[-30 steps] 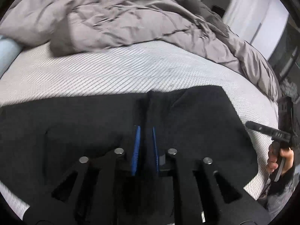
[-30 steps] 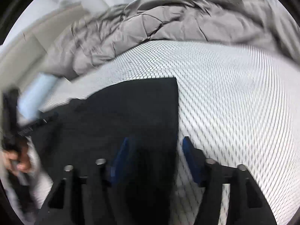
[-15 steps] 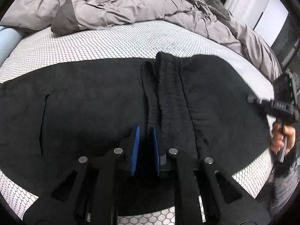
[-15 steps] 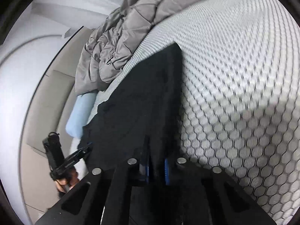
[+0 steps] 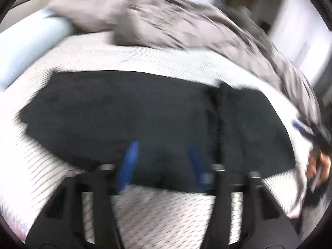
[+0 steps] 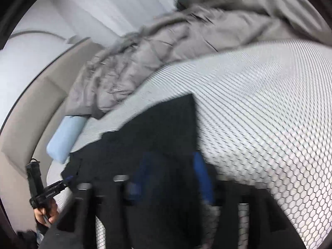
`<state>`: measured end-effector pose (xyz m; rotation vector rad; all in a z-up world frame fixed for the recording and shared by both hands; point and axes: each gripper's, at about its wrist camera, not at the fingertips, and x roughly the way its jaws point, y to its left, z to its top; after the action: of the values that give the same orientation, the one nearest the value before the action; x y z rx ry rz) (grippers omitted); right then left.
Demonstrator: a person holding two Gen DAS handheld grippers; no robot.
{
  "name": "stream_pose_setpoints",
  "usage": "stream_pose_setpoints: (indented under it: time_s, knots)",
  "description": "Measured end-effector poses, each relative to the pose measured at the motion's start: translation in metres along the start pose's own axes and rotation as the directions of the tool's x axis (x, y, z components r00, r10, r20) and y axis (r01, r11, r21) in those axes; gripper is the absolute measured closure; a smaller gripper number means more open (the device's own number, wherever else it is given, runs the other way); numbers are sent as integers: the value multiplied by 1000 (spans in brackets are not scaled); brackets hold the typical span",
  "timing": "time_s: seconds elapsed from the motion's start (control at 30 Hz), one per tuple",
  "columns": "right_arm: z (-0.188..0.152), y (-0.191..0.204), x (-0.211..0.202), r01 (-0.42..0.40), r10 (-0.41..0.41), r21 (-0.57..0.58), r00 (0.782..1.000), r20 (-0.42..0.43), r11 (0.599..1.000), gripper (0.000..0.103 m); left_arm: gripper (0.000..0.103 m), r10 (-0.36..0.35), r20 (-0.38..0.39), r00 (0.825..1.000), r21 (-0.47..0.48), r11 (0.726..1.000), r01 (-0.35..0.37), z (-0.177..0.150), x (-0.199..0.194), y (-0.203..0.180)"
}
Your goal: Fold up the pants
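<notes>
Black pants point(image 5: 128, 112) lie folded on the mattress point(image 5: 166, 203), near its front edge. Your left gripper point(image 5: 161, 161) and right gripper point(image 6: 172, 178) both stand apart, holding nothing. Next, I judge, grip one end for another fold.

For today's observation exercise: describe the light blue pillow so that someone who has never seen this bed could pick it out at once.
Start with the bed's white honeycomb-patterned mattress. Along its far side lies a rumpled grey duvet, with black pants spread nearer the camera. The pillow sits by the duvet's end, against the beige headboard; it is the only smooth, pale blue thing there.
</notes>
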<state>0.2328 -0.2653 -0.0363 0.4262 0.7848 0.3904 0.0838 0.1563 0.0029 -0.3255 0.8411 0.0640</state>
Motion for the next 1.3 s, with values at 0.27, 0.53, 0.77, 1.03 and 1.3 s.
stream_pose_setpoints:
  time_s: [0.27, 0.53, 0.77, 1.03, 1.3]
  knots:
    - [-4, 16, 6, -62, 62, 25, 998, 5, 998, 22, 15, -7, 69, 998, -409, 912, 34, -17, -16, 118]
    - [-5, 15, 2, -88, 88, 36, 996, 15, 995, 22, 91, 52, 20, 998, -614, 788, -29, 10, 33, 169]
    - [1, -5, -14, -82, 77, 84, 995, 57, 993, 22, 102, 194, 178, 965, -290, 947, -137, 50, -19, 52]
    - [6, -16, -36, -70, 61, 87, 993, 102, 994, 22, 99, -244, 187, 952, 168, 962, 214, 46, -35, -188]
    - [6, -24, -42, -32, 24, 86, 995, 92, 996, 22, 65, -442, -333, 833, 268, 802, 533, -48, 45, -270]
